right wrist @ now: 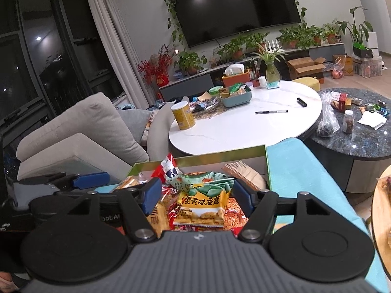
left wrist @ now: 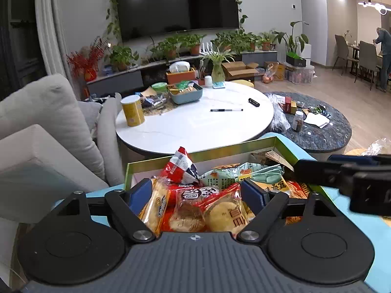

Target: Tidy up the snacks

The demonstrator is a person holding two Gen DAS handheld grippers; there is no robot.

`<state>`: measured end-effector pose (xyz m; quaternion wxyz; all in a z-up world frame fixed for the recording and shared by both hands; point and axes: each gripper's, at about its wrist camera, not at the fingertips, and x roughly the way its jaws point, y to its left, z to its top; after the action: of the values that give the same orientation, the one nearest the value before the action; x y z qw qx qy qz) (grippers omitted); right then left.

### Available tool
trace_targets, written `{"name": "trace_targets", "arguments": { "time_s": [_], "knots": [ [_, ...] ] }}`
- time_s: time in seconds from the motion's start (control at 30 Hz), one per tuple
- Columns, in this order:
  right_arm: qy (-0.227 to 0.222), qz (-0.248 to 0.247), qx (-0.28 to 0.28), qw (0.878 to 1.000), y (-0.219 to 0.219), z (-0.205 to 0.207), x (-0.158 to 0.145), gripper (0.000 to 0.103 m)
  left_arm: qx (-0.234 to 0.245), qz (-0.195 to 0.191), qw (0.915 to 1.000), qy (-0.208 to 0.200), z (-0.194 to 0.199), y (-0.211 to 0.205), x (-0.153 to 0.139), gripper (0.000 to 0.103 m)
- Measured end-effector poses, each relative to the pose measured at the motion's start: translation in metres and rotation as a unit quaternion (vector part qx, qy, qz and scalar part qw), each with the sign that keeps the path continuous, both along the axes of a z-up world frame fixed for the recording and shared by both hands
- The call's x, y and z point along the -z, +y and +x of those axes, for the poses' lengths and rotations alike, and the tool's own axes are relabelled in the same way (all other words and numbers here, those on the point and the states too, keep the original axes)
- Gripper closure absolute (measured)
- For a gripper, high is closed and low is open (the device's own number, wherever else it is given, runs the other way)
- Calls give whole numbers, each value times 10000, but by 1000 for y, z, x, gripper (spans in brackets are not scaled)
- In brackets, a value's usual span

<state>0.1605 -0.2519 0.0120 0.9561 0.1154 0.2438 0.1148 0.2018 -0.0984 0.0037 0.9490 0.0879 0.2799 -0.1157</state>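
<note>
A green-rimmed cardboard box (left wrist: 195,152) (right wrist: 220,151) full of snack packets sits on a turquoise surface in front of me. My left gripper (left wrist: 196,191) is open above the packets, its blue pads either side of a clear pack of round crackers (left wrist: 210,210) and a red-white packet (left wrist: 182,164). My right gripper (right wrist: 196,193) is open over a yellow-green snack bag (right wrist: 205,201), with nothing held. The right gripper also shows in the left wrist view (left wrist: 347,178), and the left gripper in the right wrist view (right wrist: 80,179).
A white round table (left wrist: 195,122) (right wrist: 244,127) beyond the box holds a yellow can (left wrist: 132,111), a blue basket of snacks (left wrist: 187,92), a pen (left wrist: 226,110) and a vase. A dark marble table (left wrist: 322,131) stands to the right, a grey sofa (left wrist: 41,122) to the left.
</note>
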Motion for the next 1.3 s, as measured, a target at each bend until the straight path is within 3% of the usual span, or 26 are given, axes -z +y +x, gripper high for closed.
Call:
{"name": "trace_targets", "arguments": {
  "time_s": [0.6,1.1,1.3],
  "knots": [
    [-536,-167,14,9984,8,-95,-39,41,-289,-120,9963,-802,-120,28,-34,1],
    [-900,-427,-32,9950,16,-169,-29,41,-747,-314,9922,-946,-211,46,-25,0],
    [-1016,-232,-12,9946,12,-185,-17,41,-784,-499,9918,-880,-236,49,-16,0]
  ]
}}
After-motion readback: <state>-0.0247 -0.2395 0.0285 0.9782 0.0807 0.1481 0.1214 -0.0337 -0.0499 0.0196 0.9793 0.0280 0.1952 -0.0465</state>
